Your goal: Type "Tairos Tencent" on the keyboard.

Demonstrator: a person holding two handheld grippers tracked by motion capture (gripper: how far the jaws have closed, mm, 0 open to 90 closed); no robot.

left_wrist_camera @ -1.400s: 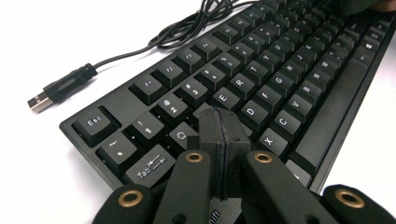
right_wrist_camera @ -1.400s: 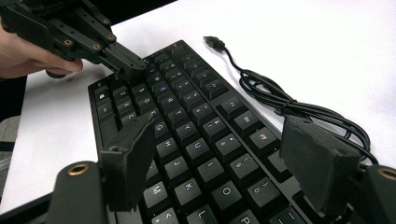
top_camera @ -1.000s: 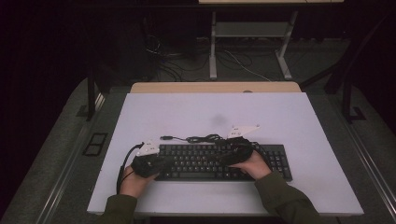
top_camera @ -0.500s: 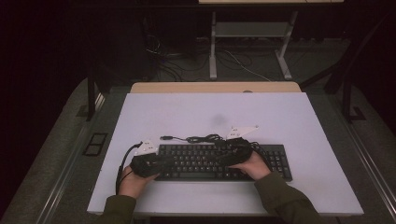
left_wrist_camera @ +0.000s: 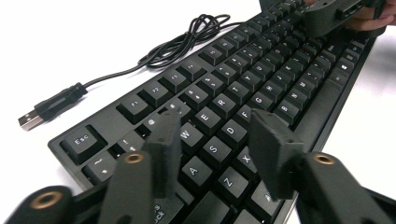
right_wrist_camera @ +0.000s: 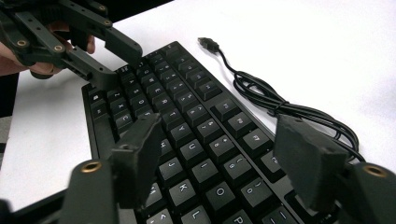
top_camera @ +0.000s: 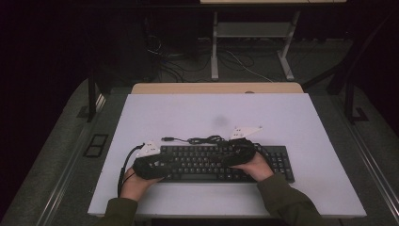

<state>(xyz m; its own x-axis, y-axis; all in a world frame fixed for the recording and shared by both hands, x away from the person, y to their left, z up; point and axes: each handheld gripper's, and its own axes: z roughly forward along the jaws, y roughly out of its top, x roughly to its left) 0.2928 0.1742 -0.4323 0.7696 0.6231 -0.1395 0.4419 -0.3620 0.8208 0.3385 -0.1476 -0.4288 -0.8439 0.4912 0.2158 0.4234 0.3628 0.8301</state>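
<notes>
Tools [left_wrist_camera: 212,140] [right_wrist_camera: 224,158] hover – parted (both) – over keyboard [top_camera: 207,162].

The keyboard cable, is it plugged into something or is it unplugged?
Unplugged. The USB plug lies free on the white table, connected to nothing, and the cable is coiled loosely behind the keyboard.

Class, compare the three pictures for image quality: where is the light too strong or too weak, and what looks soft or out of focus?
High view: dim, room beyond the table nearly black, keyboard keys unreadable. Left gripper view: tabletop blown out to plain white, key legends sharp, the left gripper soft up close. Right gripper view: tabletop also very bright, the cable crisp, the right gripper blurred in the foreground.
</notes>
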